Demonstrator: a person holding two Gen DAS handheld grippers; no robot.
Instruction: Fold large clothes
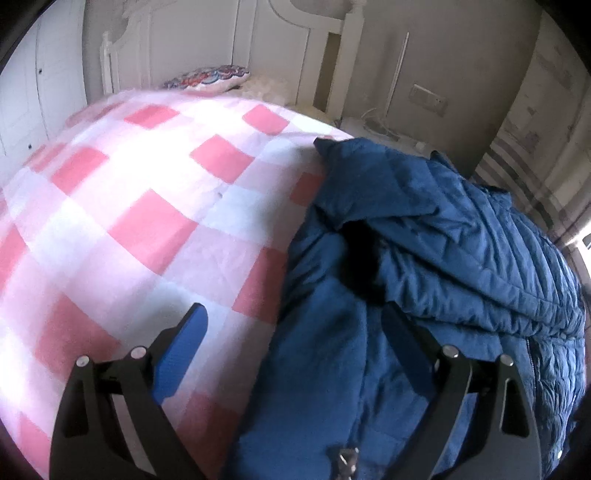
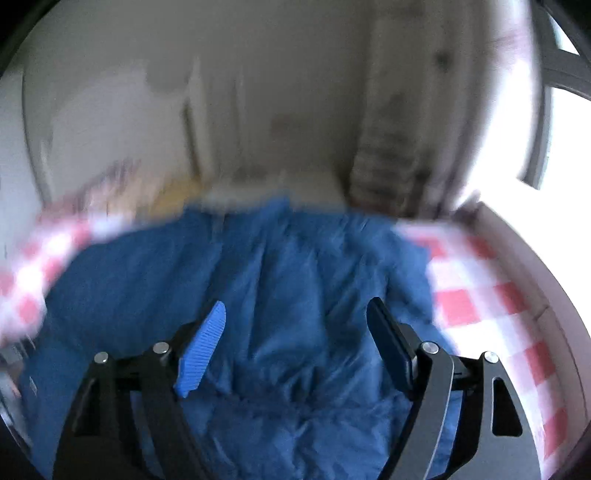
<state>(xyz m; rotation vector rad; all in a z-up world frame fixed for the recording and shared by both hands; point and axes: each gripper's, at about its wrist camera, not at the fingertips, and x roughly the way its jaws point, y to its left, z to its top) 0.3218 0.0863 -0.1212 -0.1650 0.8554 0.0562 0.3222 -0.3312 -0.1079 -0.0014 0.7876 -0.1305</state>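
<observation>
Jacket count is 1: a blue quilted jacket [image 1: 424,258] lies crumpled on a bed covered by 1 pink-and-white checked blanket [image 1: 129,206]. In the left wrist view the jacket fills the right half, folded over itself in thick ridges, with a dark hollow between 2 of its layers near the middle. A small metal zipper pull [image 1: 347,459] shows at the bottom edge on the blue cloth.

Grippers number 2. The left gripper [image 1: 295,332] has its jaws spread wide; 1 blue pad hangs over the checked blanket, the other finger sits over the jacket, and whether it touches the cloth cannot be told. The right gripper [image 2: 295,325] also stands with its jaws wide apart above the jacket [image 2: 277,295], nothing pinched between the 2 fingers; this view is heavily blurred.

Beyond the bed, the left wrist view shows 1 patterned pillow [image 1: 210,75] at the far end near a white headboard [image 1: 295,26], 1 wall socket plate [image 1: 429,99], and a striped curtain [image 1: 524,173] at the right. In the right wrist view, checked blanket [image 2: 491,295] shows on both sides of the jacket
</observation>
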